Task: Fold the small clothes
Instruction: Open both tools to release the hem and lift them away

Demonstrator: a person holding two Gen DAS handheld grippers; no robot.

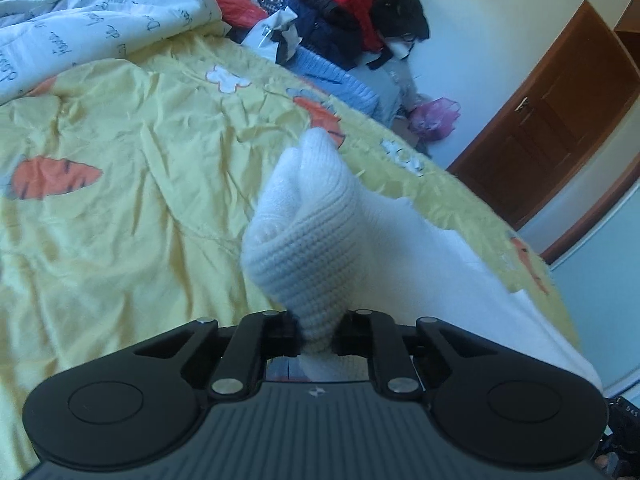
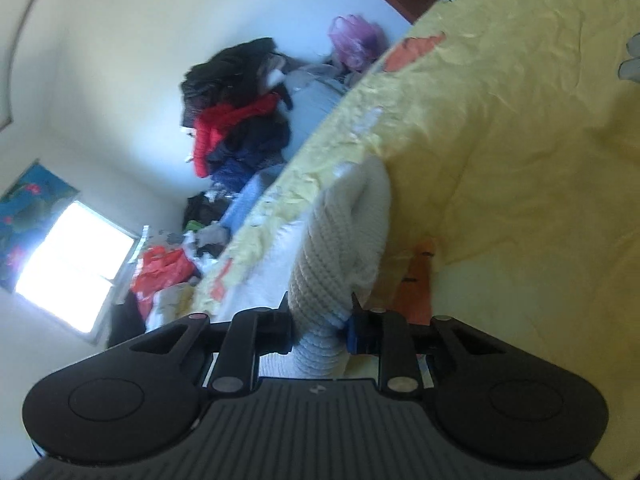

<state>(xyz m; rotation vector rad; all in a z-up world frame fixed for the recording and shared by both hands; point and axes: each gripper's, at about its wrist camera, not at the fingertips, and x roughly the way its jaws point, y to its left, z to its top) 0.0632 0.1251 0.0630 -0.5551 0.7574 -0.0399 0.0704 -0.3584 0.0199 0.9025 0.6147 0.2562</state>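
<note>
**Both grippers clamped on white knit garment over the bed**

Left gripper (image 1: 316,330): jaws pinched tight on a bunched fold of the white ribbed knit garment (image 1: 308,232). Fabric rises out of the jaws as a cone, then trails right and near as a flat white panel along the bed edge. Right gripper (image 2: 320,326): likewise clenched on a rolled, ribbed edge of the same white knit (image 2: 340,240); a blue pad shows on its right finger (image 2: 352,332). Garment is lifted off the yellow carrot-print bedsheet (image 1: 140,200) at both grip points and lies near the bed's right edge. Far left on the bed: white quilt with script lettering (image 1: 100,20). Beyond the far edge: pile of red, navy and black clothes (image 1: 344,8), pink plastic bag (image 1: 436,118) on the floor, brown wooden door (image 1: 560,120) at right. Right wrist view is blurred.
</note>
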